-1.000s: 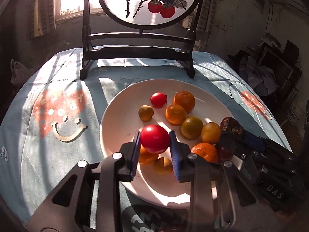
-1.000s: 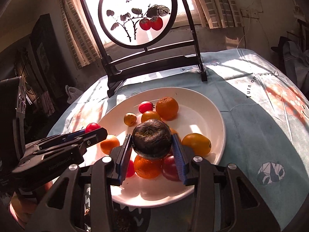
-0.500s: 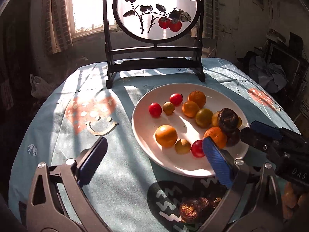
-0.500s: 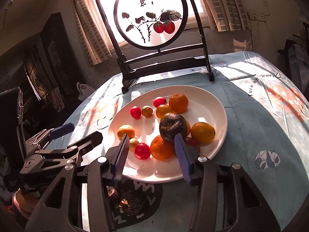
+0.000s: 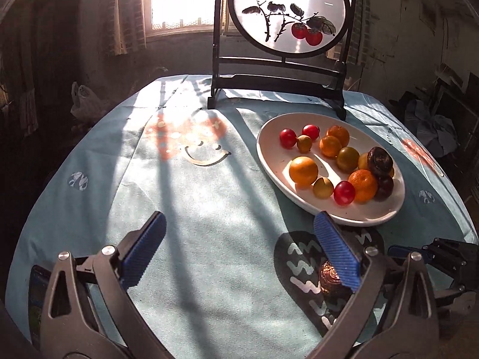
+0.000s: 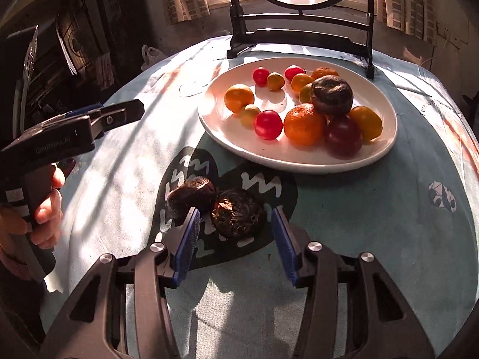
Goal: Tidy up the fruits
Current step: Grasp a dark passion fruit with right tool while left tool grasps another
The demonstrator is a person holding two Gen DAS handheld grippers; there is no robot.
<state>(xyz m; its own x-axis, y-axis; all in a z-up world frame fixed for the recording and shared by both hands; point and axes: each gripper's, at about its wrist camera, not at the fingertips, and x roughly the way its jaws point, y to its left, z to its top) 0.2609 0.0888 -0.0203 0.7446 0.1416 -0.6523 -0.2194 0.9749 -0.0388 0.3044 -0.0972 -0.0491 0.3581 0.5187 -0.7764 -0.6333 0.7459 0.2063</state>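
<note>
The left gripper (image 5: 239,246) stands spread wide and empty over bare blue tablecloth (image 5: 194,209). The right gripper (image 6: 235,239) is partly open, holding nothing, a dark shrivelled fruit (image 6: 236,217) on the cloth between its pads, untouched. Oranges and red tomatoes lie on the white oval plate (image 6: 299,161) beyond

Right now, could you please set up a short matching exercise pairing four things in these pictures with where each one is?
Things:
1. dark wrinkled fruit
2. two dried dark fruits
3. round painted screen
4. left gripper

Places:
a. on the cloth's dark patch, in front of the plate
b. standing behind the white plate
c. over bare tablecloth, left of the plate
d. atop the fruit pile on the plate

Pairs: 1-d, 2-a, 3-b, 4-c
</note>
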